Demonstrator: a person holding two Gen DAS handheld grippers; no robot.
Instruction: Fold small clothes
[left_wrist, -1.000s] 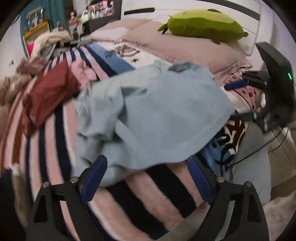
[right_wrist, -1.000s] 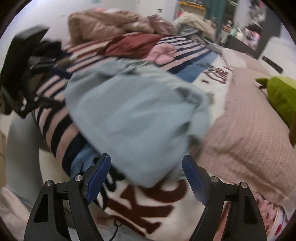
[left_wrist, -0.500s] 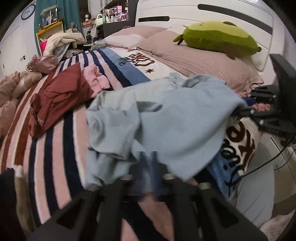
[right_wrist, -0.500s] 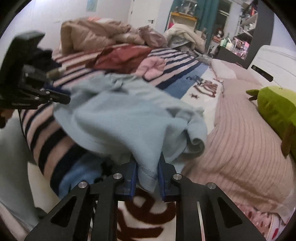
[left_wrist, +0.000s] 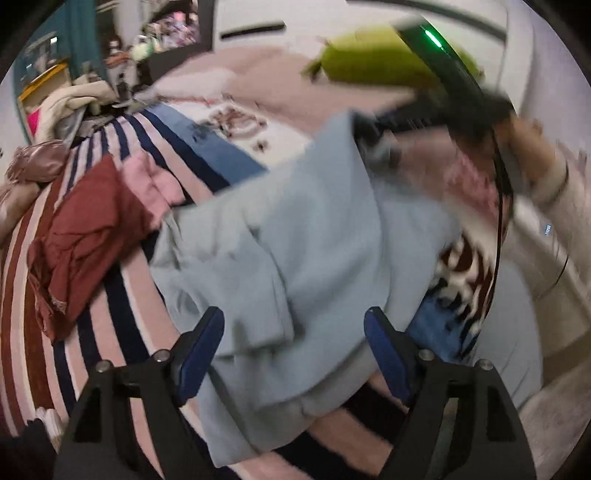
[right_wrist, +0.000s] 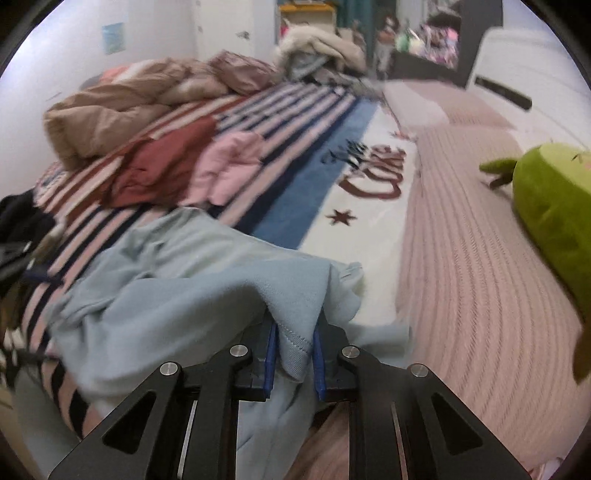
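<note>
A light blue garment (left_wrist: 306, 236) lies crumpled on the striped blanket (left_wrist: 110, 332). My left gripper (left_wrist: 293, 341) is open, its blue pads either side of the garment's near fold. My right gripper (right_wrist: 293, 349) is shut on a hem of the same light blue garment (right_wrist: 184, 295) and holds that edge lifted. In the left wrist view the right gripper (left_wrist: 373, 129) shows blurred at the upper right, pulling the cloth up. A dark red garment (left_wrist: 85, 236) and a pink garment (left_wrist: 155, 184) lie further back on the blanket.
A green plush toy (right_wrist: 554, 210) lies on the pink ribbed cover (right_wrist: 480, 295) at right. A brown padded jacket (right_wrist: 122, 110) and other piled clothes (right_wrist: 317, 48) lie at the far side. The white headboard (right_wrist: 517, 55) is behind.
My left gripper opened and let go of the blue garment. My right gripper, still shut on the hem, lifted it up and away across the bed.
</note>
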